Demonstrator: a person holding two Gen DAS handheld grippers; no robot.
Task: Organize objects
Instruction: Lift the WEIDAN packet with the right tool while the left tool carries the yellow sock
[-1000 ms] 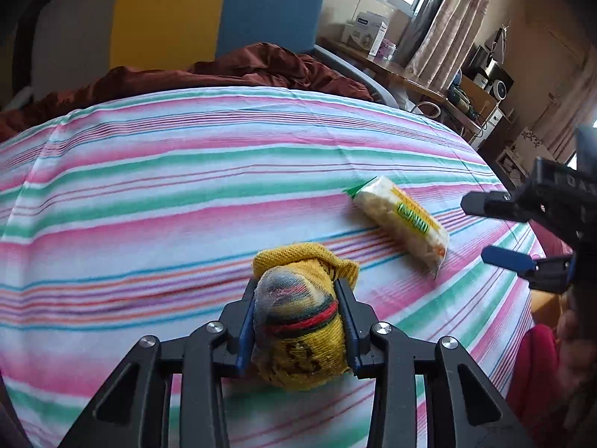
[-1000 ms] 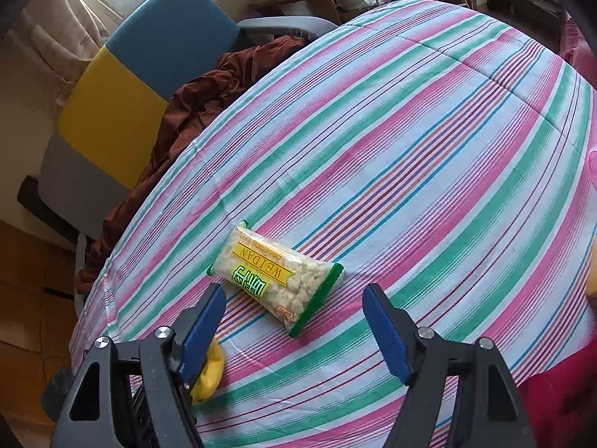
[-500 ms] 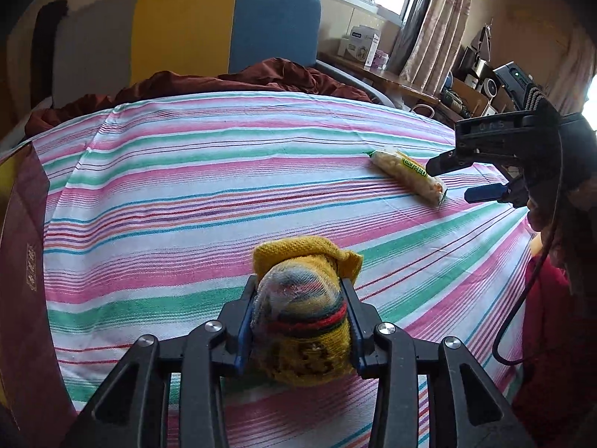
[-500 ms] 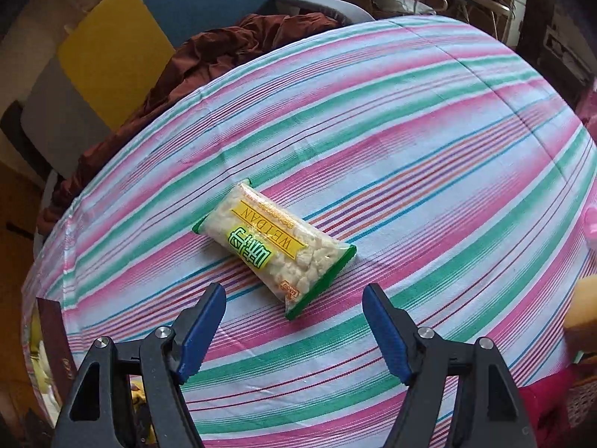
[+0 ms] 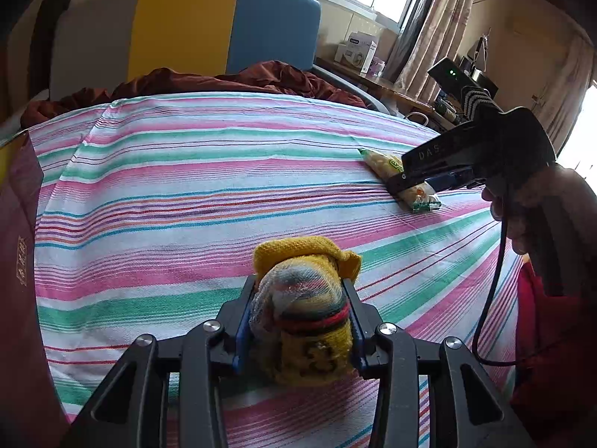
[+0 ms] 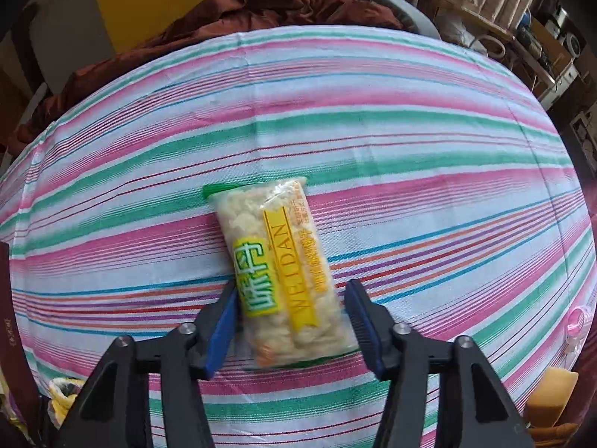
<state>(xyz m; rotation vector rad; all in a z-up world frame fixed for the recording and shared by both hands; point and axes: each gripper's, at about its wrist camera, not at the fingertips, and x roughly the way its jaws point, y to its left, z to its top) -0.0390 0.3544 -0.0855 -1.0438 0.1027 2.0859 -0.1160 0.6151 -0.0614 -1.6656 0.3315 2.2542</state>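
On the striped cloth [image 5: 156,186] nearest to the left wrist camera, the left gripper [image 5: 298,321] is clamped on a rolled yellow sock [image 5: 302,298], whose folded cuff sticks out beyond the blue pads while its lower end rests on the fabric. A little further, toward the right edge of the bed, the right gripper [image 6: 291,321] stands steeply over a snack packet [image 6: 276,261] that lies flat on the cloth; its jaws have just been closing and are now narrow, with the near end of the packet between them. The left pad seems to touch the edge of the packet, but on the other side a thin gap may remain, so I cannot say that the grip is already firm. In my judgement the step in hand is the picking of this packet while the sock waits in the other hand, and the organizing is not far along. The next move calls for the pads to squeeze gently, because the bag is soft and slippery and its loose contents can shift, and then for a straight lift. From the left wrist camera the person's hand [image 5: 537,201] is seen around the handle of the right tool. Far behind, a dark red blanket [image 5: 231,82] lies crumpled before a yellow and blue chair back [image 5: 224,26].
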